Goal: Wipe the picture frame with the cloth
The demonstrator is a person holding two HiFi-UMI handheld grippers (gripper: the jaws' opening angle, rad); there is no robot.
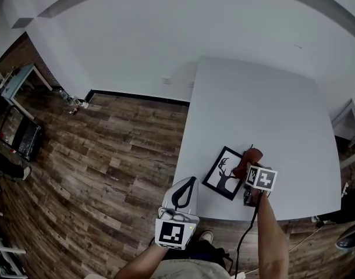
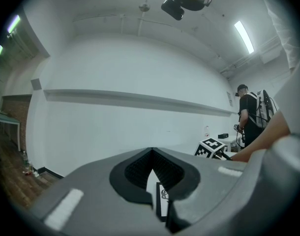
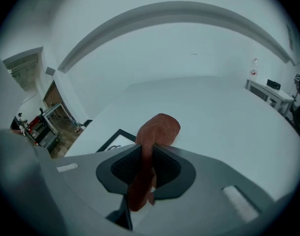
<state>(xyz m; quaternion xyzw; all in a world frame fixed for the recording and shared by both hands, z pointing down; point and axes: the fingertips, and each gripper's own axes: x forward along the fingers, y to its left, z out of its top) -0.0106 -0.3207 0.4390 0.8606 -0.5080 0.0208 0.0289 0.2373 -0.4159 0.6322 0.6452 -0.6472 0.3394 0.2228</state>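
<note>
The black picture frame point(image 1: 226, 172) with a deer silhouette lies flat near the white table's front edge. My right gripper point(image 1: 248, 168) hovers at the frame's right side, shut on a red-brown cloth point(image 1: 251, 157) that bunches out past the jaw tips. In the right gripper view the cloth point(image 3: 157, 129) is clamped between the jaws of the right gripper point(image 3: 150, 150), and a corner of the frame point(image 3: 116, 138) shows to the left. My left gripper point(image 1: 190, 182) sits left of the frame at the table's front-left corner, shut with nothing in it; its tips point(image 2: 151, 152) meet.
The white table point(image 1: 265, 115) stretches away behind the frame. Wooden floor point(image 1: 107, 156) lies to the left, with a small table point(image 1: 17, 80) at the far left. In the left gripper view a person point(image 2: 251, 116) with a backpack stands at the far right.
</note>
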